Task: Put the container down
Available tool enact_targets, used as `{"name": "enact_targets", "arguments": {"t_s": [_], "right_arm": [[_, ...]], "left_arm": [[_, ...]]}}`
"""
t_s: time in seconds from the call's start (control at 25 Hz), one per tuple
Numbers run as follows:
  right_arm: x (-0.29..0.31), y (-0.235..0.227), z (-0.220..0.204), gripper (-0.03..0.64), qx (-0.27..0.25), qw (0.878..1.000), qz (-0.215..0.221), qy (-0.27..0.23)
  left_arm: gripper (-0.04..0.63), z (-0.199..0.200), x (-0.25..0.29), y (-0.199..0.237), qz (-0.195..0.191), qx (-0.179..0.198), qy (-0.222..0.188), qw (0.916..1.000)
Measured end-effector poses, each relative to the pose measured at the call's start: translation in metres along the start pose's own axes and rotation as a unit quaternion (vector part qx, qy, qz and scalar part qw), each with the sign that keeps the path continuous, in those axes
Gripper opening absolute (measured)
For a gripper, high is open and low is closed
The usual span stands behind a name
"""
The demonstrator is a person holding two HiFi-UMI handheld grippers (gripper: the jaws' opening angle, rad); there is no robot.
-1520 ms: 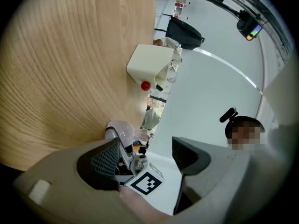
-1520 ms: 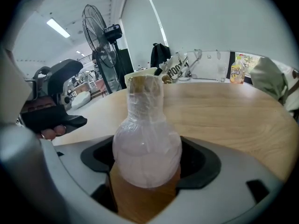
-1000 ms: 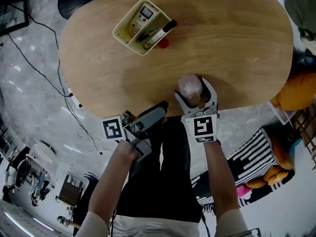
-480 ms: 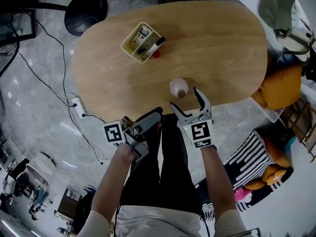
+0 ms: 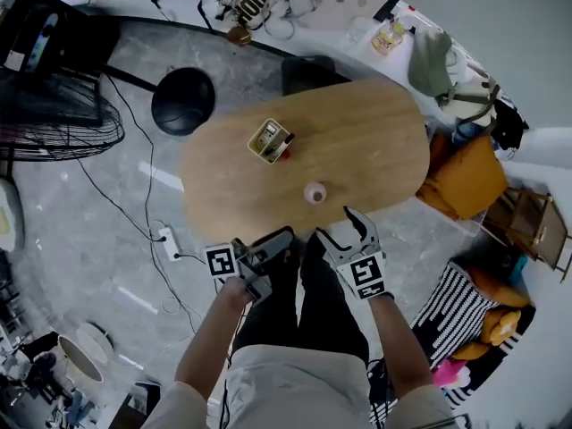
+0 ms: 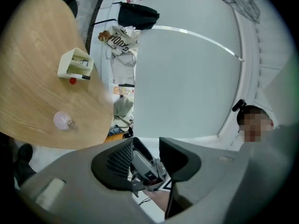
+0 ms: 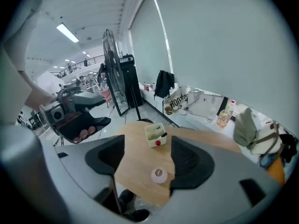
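The small pink container [image 5: 314,192] stands by itself near the front edge of the oval wooden table [image 5: 375,141]. Both grippers are held off the table, over the person's legs. My right gripper [image 5: 335,223] points at the container from a distance; its jaws are closing with nothing between them. In the right gripper view the container [image 7: 159,175] shows far off between the jaws of the right gripper [image 7: 148,146]. My left gripper [image 5: 284,239] lies on its side, jaws closing on nothing. In the left gripper view the left gripper [image 6: 145,143] frames only the other gripper, with the container [image 6: 62,120] off to the left.
A cream organizer box [image 5: 269,140] with a pen and a red item stands further back on the table. A large floor fan [image 5: 54,123], a black round base [image 5: 183,101], cables and a power strip [image 5: 168,239] are at the left. Orange cushions [image 5: 465,177] lie to the right.
The right gripper, which stood around the container, has pulled back off the table and left it standing there. The head view has risen, so the table looks smaller and farther.
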State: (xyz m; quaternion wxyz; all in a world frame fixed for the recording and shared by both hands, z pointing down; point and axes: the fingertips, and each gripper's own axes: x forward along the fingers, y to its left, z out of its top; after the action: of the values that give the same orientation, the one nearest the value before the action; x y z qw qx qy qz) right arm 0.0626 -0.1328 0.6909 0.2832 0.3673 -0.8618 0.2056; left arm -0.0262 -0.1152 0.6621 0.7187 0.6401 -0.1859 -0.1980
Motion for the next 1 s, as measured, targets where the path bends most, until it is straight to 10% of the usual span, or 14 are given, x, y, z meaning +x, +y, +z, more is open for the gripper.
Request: {"name": "enact_targets", "arguments": {"t_s": [0.2,0.52,0.8,1.0], "right_arm": [[-0.053,0.021,0.037,0.25,0.013,0.999,-0.026,-0.018],[-0.141,0.06,0.08,0.179,0.02,0.998,-0.059,-0.033],[-0.203,0.075,0.109,0.109,0.005,0.997,-0.048,-0.066],[-0.247,0.081,0.117,0.069,-0.016,0.995,-0.021,-0.091]], "left_arm": [[0.129,-0.016,-0.016,-0.057,0.041,0.104,0.038,0.9931],[0.069,-0.059,-0.044,-0.128,0.112,0.263,0.072,0.9556],[0.047,-0.091,-0.049,-0.166,0.126,0.319,0.036,0.9386],[0.035,-0.12,-0.042,-0.2,0.152,0.395,-0.001,0.9061]]}}
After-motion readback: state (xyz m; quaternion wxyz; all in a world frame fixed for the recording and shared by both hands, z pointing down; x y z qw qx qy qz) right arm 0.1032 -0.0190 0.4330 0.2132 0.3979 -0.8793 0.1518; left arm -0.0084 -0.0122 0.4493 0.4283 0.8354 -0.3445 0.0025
